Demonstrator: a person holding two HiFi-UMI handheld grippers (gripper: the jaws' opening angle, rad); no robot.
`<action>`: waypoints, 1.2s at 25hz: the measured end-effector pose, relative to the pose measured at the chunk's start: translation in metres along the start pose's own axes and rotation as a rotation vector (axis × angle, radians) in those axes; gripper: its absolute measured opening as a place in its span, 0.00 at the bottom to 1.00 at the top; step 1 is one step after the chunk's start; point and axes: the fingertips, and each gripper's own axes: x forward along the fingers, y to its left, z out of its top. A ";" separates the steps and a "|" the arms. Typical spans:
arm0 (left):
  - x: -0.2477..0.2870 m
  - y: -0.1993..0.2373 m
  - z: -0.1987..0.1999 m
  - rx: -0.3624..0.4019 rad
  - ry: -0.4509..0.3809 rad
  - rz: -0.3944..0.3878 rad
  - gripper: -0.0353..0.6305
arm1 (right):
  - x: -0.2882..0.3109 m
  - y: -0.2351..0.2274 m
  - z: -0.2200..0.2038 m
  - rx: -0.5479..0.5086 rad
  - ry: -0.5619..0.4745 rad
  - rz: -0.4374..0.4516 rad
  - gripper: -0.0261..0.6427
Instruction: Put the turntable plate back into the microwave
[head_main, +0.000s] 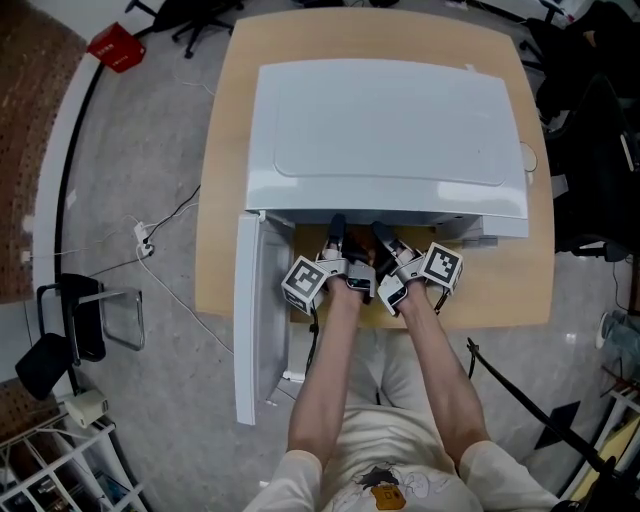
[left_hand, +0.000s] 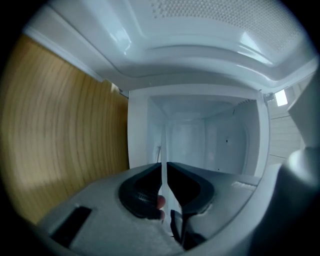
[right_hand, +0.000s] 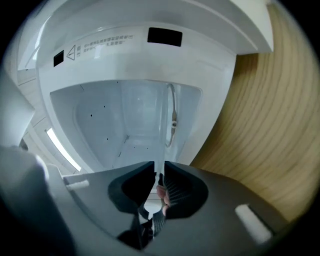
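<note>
Turntable plate (left_hand: 163, 145) sits edge-on at the microwave (head_main: 385, 130) mouth, with the door (head_main: 250, 320) open on the left. Left gripper (left_hand: 164, 167) is clamped on its rim, and right gripper (right_hand: 159, 167) likewise. Keep both level, feed straight in, centre on cavity floor before letting go.

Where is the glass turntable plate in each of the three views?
Head view: not visible; the microwave covers it.
Left gripper view: turntable plate edge-on, a thin centre strip between the jaws.
Right gripper view: the same thin strip, centre.
Shared landmark: the wooden table.
</note>
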 end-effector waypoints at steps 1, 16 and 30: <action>0.004 0.000 0.000 0.003 0.001 0.000 0.10 | -0.003 -0.004 0.000 0.004 -0.001 -0.014 0.13; -0.001 0.003 -0.002 -0.005 0.043 0.018 0.09 | -0.001 -0.013 0.012 0.024 -0.020 -0.068 0.06; -0.001 0.001 -0.007 0.027 0.094 0.037 0.05 | 0.008 0.006 0.036 0.010 -0.090 -0.070 0.05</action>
